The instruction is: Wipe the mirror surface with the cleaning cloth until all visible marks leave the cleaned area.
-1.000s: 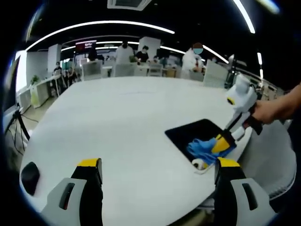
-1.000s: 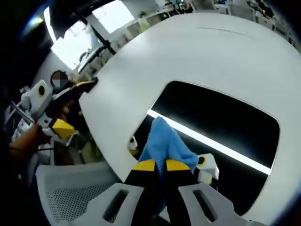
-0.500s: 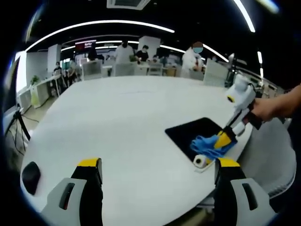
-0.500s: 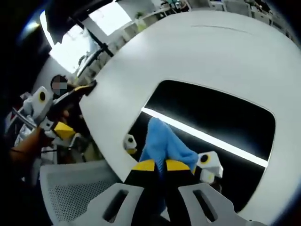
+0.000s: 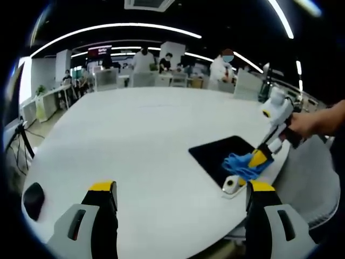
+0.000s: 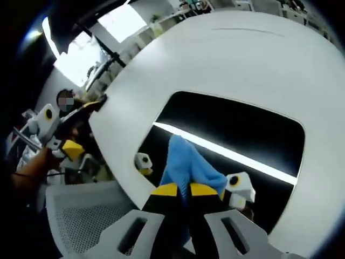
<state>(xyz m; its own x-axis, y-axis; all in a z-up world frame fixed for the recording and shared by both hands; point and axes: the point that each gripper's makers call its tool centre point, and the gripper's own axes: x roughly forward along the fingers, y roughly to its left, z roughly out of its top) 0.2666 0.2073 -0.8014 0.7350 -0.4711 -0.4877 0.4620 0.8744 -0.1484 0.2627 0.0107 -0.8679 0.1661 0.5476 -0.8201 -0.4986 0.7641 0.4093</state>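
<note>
Here the right gripper (image 6: 181, 190) has its jaws closed on the blue cloth (image 6: 186, 164), and the cloth spreads forward from the tips onto the mirror (image 6: 237, 132); the mirror lies flat on the white table (image 6: 226, 59), a dark rounded rectangle near the table's edge. In the right gripper view the cloth sits at the mirror's near end, and the long axis of the glass runs away from the jaws and to the right, with a bright strip of reflected light crossing it just beyond the cloth; so most of the unwiped surface, as I judge it, lies ahead of the cloth. Whether any marks remain on the glass is too fine to tell.

In the left gripper view the left gripper (image 5: 178, 197) hangs over bare table with its jaws wide apart and nothing between them; the mirror (image 5: 218, 154) lies off to its right, and there the right gripper (image 5: 260, 158) and cloth (image 5: 240, 163) press on its near corner. The right gripper is plainly the nearer one; the next stroke would likely push forward along that long axis.
</note>
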